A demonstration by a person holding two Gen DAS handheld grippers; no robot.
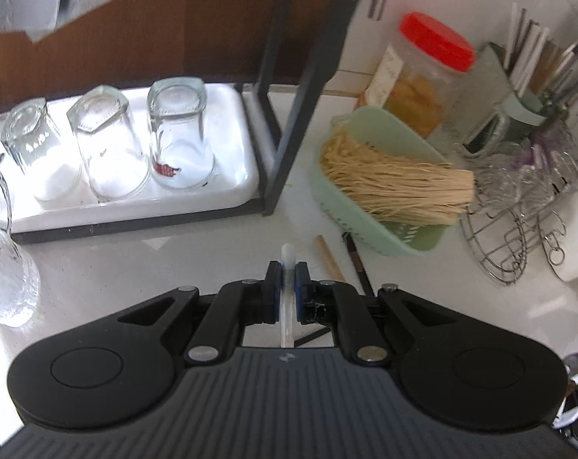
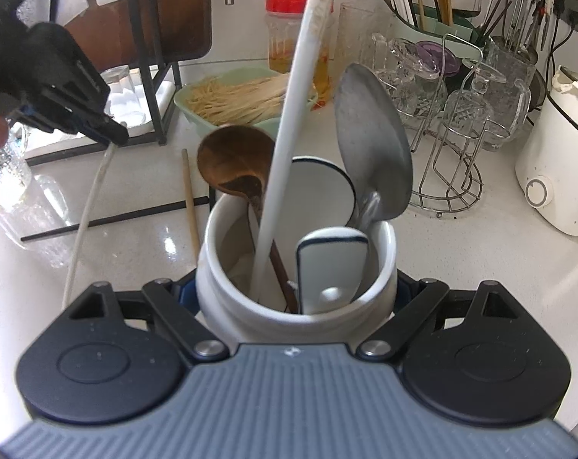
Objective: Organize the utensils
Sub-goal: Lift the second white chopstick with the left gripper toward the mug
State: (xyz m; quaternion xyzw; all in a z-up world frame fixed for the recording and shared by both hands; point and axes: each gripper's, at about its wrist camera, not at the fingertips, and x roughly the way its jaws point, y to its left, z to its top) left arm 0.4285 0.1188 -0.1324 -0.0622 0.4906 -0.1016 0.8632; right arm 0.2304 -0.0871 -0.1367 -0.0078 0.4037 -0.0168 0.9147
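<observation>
White chopstick pinched in left gripper, lifted off counter | right gripper clamps ceramic holder near centre | step: carry | next: tip upright, drop into holder

The glossy white worktop carries a white ceramic utensil crock near the front, with a pale wooden chopstick and a thin black chopstick lying to its left. Farther back sit a pale green plastic basket, a black-framed rack, a wire glass stand and a white appliance at the right.
</observation>
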